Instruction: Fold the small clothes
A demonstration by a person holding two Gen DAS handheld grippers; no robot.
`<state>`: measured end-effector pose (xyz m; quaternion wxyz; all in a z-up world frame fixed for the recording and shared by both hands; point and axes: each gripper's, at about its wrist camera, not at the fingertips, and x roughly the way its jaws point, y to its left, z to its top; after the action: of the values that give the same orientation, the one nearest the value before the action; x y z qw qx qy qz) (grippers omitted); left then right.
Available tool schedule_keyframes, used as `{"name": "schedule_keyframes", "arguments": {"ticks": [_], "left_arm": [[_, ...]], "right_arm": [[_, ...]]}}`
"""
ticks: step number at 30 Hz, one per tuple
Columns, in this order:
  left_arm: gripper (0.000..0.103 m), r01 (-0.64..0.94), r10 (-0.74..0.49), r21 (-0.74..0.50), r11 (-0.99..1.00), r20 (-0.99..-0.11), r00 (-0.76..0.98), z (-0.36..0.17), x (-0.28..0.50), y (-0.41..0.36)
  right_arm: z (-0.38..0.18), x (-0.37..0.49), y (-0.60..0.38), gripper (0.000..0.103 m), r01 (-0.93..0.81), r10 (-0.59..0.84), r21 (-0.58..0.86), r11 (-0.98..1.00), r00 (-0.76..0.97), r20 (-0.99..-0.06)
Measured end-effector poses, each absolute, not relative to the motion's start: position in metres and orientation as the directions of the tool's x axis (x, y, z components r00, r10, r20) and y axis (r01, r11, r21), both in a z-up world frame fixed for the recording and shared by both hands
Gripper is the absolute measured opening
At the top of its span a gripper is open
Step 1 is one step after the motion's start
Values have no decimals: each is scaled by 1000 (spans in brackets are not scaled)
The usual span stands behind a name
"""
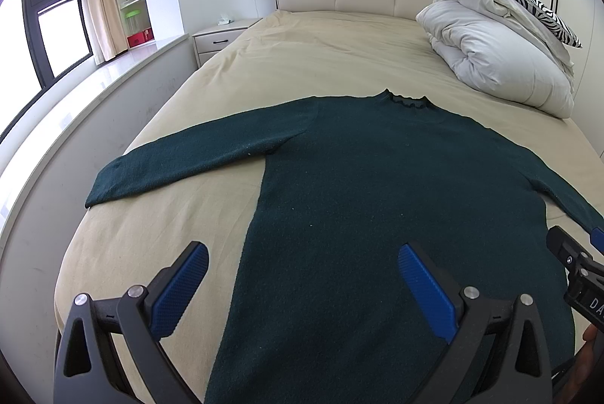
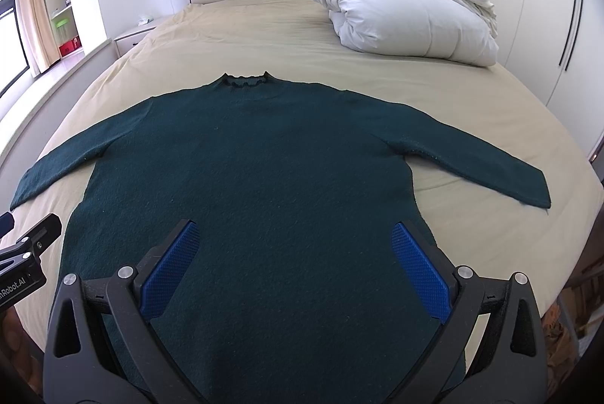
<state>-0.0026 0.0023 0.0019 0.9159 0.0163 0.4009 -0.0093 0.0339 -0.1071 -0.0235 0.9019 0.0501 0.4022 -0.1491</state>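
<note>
A dark green sweater [image 2: 264, 170] is spread flat on a beige bed [image 2: 472, 94], collar toward twelve o'clock, while the left gripper [image 1: 302, 287] and right gripper [image 2: 294, 264] are held spread apart above its hem.

Only two scraps of lettering are showing. In the right wrist view, white letters are reading "nRobot.AI" — cut off at the frame's edge — on the black body of the left gripper [image 2: 26, 249]. In the left wrist view, "DA" is showing, also cut off, on the right gripper [image 1: 579, 275].
</note>
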Motion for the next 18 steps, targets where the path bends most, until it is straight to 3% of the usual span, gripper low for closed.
{"name": "schedule_keyframes", "arguments": {"ticks": [18], "left_arm": [[103, 28, -2, 23, 999, -735, 678, 1, -2, 3]], "right_arm": [[-28, 34, -104, 103, 305, -222, -27, 952, 627, -747]]}}
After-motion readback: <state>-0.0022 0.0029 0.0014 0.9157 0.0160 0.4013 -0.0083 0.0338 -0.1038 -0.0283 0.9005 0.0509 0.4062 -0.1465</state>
